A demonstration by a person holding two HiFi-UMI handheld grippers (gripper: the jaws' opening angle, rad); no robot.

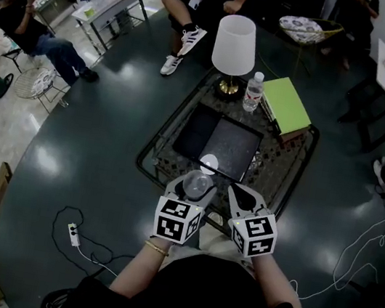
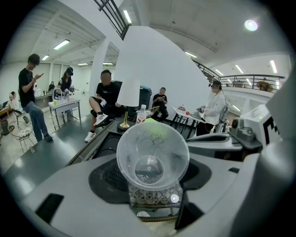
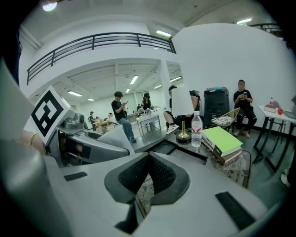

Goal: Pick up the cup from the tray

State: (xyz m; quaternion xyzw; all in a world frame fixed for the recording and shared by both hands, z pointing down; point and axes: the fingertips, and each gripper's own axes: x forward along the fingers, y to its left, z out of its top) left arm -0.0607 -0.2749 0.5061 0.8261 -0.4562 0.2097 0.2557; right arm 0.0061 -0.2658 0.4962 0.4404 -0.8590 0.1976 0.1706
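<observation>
The left gripper (image 1: 195,187) pinched the clear cup (image 2: 152,159) between widely spread jaws. In the head view it sat at lower centre, lifted just below the near edge of the dark tray (image 1: 217,141). The right gripper (image 3: 147,162) had its jaws pressed together, empty.

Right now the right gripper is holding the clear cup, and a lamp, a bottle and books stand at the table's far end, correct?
Not quite: the left gripper holds the cup, as the left gripper view shows. The right gripper has its jaws together, with nothing between them. The lamp, bottle and books do stand at the table's far end.
</observation>
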